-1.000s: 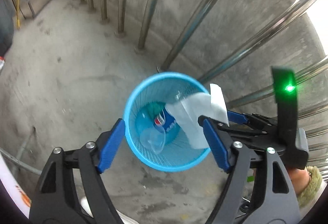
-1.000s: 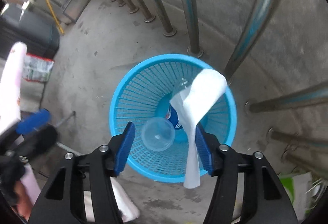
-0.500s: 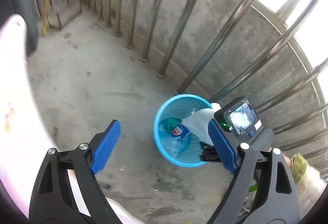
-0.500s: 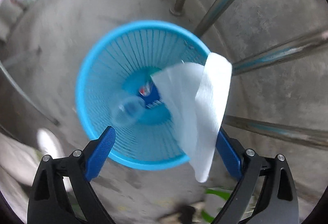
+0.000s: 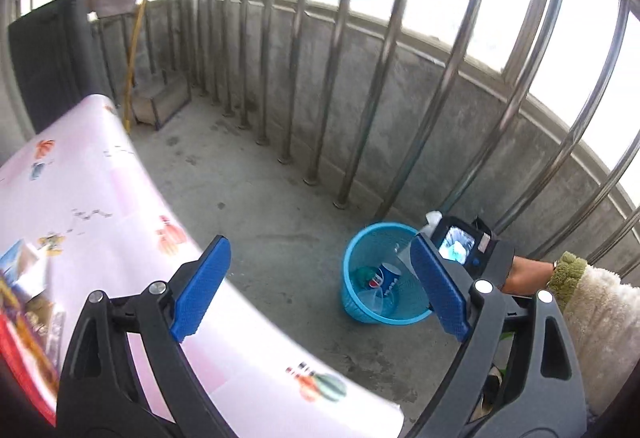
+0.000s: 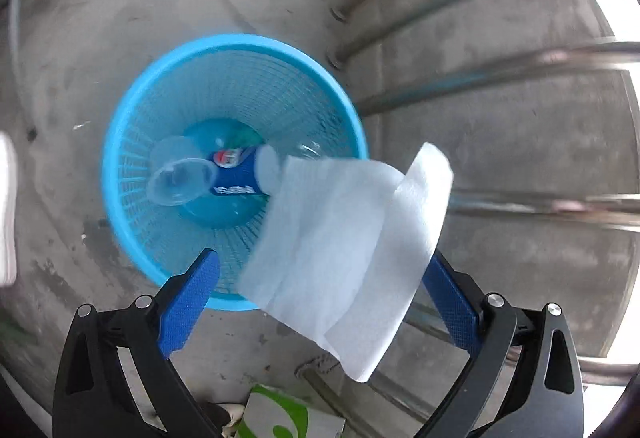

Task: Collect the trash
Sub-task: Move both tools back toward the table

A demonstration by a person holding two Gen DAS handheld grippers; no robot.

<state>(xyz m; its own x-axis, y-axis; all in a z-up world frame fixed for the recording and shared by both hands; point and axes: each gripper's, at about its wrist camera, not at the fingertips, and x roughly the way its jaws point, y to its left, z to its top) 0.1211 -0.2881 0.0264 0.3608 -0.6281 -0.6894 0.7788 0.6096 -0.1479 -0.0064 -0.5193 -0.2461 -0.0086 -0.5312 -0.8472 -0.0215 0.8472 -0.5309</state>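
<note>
**Tissue at the spread right gripper, above the blue bin**

In the right wrist view, the right gripper (image 6: 316, 298) has its blue fingers spread wide. A white tissue (image 6: 344, 238) lies against the right-hand finger and drapes across the gap toward the left; the other finger stands apart from it, so whether anything pins the sheet cannot be told. Beyond the fingers, on the concrete floor, stands a blue mesh basket (image 6: 132, 125), its rim partly covered by the tissue. Inside lie a Pepsi cup (image 6: 236, 177) on its side and a clear plastic cup (image 6: 176, 181) touching it.

In the left wrist view, the left gripper (image 5: 320, 294) is also spread and holds nothing. It hangs over the edge of a pink patterned surface (image 5: 92, 197). Farther off, the same basket sits on the floor near steel railing bars (image 5: 352, 85).
</note>
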